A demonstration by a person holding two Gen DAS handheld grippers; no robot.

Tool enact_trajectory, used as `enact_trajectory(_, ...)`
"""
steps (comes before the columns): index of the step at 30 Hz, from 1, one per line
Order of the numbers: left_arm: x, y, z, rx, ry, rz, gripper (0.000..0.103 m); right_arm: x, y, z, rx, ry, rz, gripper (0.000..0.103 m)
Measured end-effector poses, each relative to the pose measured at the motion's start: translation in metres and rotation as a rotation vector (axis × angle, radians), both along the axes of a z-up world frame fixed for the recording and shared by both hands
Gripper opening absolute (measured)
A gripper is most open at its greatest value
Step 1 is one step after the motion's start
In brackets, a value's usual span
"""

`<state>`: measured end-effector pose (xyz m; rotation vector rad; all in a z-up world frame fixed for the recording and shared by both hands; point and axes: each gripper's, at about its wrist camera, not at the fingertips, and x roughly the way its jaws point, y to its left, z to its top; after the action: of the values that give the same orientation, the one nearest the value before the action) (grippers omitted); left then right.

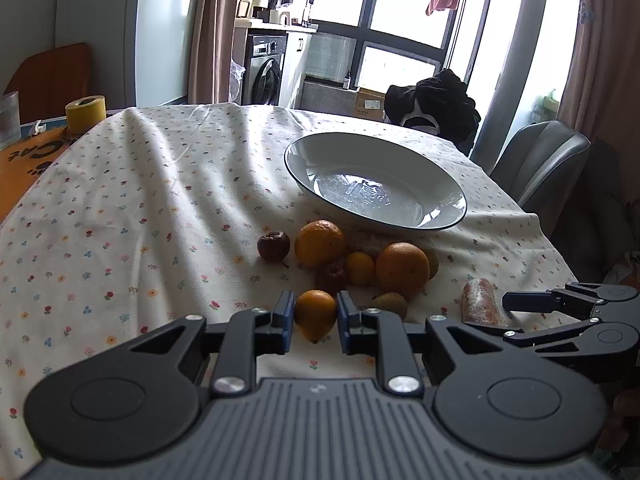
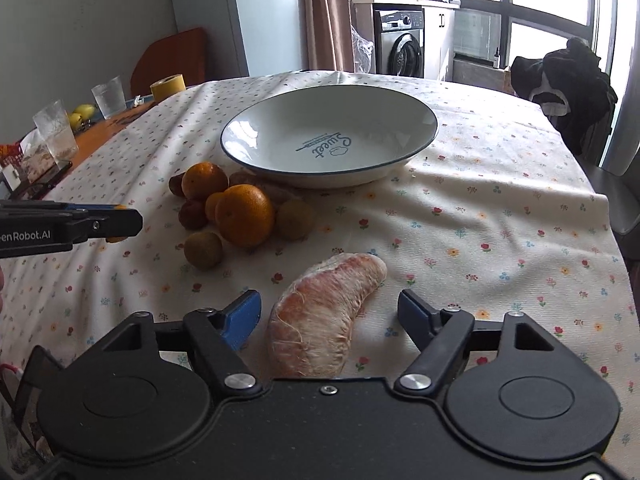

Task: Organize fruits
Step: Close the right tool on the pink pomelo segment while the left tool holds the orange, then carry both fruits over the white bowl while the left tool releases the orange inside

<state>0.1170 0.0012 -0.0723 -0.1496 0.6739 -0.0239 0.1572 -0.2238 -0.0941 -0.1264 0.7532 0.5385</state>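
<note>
A cream tablecloth (image 2: 480, 184) printed with small flowers lies in soft folds over the table. On it sits a wide, shallow plate (image 2: 420, 108), glossy white with a thin dark rim and the word "Sweet" printed inside.

Just in front of the plate is a loose heap of fruit: two large oranges (image 2: 245, 216) with dimpled skin, a smaller orange one, dull red wrinkled fruits (image 1: 273, 245) and brownish-green round ones (image 2: 203, 249), most of them touching one another.

The left gripper (image 1: 316, 314) is closed on a small orange fruit (image 1: 315, 314), smooth-skinned with a pointed lower end; both blue pads (image 1: 285, 309) press its sides, at the near edge of the heap.

Apart from the heap lies a peeled pomelo segment (image 2: 324, 316), curved like a crescent, pale pink under a white, stringy membrane. The right gripper (image 2: 328, 312) stands wide around its near end, and neither blue pad touches it.

A yellow roll of tape (image 1: 85, 114) and ribbed clear glasses (image 2: 55, 128) stand at the table's left edge.
</note>
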Motion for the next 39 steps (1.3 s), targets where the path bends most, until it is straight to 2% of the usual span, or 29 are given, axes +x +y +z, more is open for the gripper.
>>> enact_trajectory(5,-0.005,0.000,-0.002,-0.005,0.001,0.000,0.021,-0.011,0.015,-0.001,-0.030,-0.018,0.036,0.069)
enact_trajectory(7,-0.007,0.000,-0.003,-0.006,0.003,-0.001,0.021,-0.014,0.017,-0.001,-0.040,-0.042,0.018,0.059)
enact_trajectory(9,-0.009,0.000,-0.004,-0.006,0.005,-0.002,0.021,-0.013,0.015,0.000,-0.030,-0.047,0.002,0.042)
enact_trajectory(18,-0.012,0.003,-0.004,-0.009,-0.001,0.003,0.021,-0.007,0.008,0.005,0.022,-0.030,-0.009,0.040)
enact_trajectory(39,0.018,-0.002,0.018,-0.005,-0.054,0.001,0.021,0.019,-0.005,0.040,0.104,-0.122,-0.056,0.039)
